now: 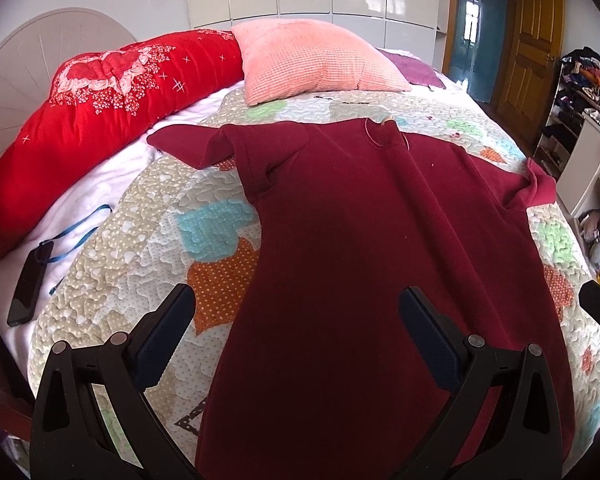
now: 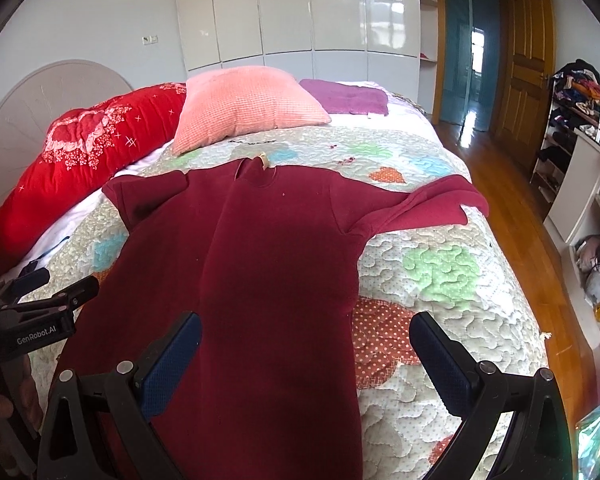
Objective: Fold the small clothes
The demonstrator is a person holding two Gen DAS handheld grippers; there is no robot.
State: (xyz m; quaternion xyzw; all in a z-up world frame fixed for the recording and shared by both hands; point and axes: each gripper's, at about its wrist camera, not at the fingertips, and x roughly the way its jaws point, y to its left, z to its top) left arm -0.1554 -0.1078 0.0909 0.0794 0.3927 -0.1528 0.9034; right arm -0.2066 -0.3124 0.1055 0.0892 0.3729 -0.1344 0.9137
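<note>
A dark red long-sleeved garment (image 1: 364,240) lies flat on the quilted bedspread (image 1: 140,248), collar far from me, sleeves spread to both sides. It also shows in the right wrist view (image 2: 268,264). My left gripper (image 1: 296,316) is open above the garment's lower left edge, holding nothing. My right gripper (image 2: 306,340) is open above the garment's lower right edge, holding nothing. The left gripper also shows at the left edge of the right wrist view (image 2: 40,292).
A pink pillow (image 1: 316,60), a red floral quilt (image 1: 100,108) and a purple cloth (image 2: 348,96) lie at the bed's head. A black phone (image 1: 30,284) with a blue cord lies at the left. Wooden floor (image 2: 512,200) and shelves (image 2: 580,152) are to the right.
</note>
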